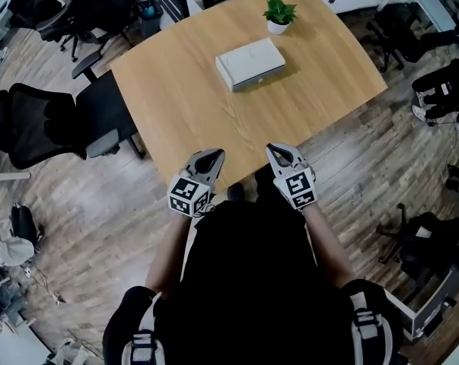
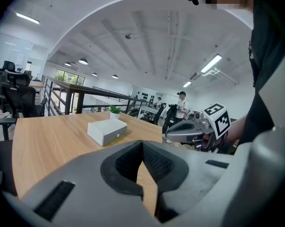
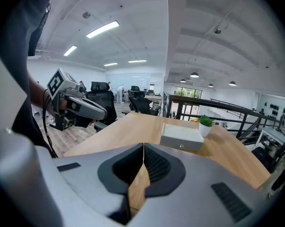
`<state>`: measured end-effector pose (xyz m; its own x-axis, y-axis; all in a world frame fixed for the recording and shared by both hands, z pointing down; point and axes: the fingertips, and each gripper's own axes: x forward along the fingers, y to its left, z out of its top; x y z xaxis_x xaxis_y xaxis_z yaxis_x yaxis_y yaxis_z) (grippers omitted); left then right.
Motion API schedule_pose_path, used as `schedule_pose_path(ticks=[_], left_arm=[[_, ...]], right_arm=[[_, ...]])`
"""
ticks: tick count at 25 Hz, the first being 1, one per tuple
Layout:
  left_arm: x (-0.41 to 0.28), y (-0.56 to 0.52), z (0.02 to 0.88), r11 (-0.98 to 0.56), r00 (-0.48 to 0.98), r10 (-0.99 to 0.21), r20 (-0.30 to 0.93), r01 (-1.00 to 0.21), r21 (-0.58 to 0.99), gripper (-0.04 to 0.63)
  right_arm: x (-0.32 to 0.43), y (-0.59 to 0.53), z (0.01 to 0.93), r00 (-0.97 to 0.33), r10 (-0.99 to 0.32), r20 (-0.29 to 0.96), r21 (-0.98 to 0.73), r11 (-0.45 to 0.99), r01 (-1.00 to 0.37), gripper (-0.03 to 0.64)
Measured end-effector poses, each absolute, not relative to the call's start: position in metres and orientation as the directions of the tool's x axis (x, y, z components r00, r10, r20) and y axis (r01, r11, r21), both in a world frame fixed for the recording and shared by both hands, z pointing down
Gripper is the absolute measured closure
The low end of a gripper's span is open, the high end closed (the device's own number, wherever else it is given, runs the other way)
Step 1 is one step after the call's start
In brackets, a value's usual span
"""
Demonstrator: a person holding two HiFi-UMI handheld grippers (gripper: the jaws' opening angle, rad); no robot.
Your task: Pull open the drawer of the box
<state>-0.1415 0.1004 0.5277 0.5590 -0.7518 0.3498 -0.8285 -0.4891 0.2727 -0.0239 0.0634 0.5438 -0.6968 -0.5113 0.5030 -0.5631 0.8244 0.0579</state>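
My left gripper (image 1: pixel 211 157) and right gripper (image 1: pixel 278 152) hover at the near table (image 1: pixel 176 112) edge, jaws pressed together, empty — nothing to grip yet. The box (image 1: pixel 250 63) sits well ahead beside the plant (image 1: pixel 278 14), drawer (image 1: pixel 257 80) closed, its knob (image 3: pixel 181 146) facing me — ready for a pull.
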Motion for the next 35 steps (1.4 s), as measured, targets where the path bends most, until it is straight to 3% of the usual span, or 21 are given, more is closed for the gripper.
schedule_pose_path(ticks=[35], left_arm=[[-0.119, -0.006, 0.529, -0.363, 0.45, -0.796, 0.406, -0.89, 0.274, 0.572]], right_arm=[[-0.018, -0.068, 0.568, -0.758, -0.362, 0.543, -0.003, 0.902, -0.433, 0.592]])
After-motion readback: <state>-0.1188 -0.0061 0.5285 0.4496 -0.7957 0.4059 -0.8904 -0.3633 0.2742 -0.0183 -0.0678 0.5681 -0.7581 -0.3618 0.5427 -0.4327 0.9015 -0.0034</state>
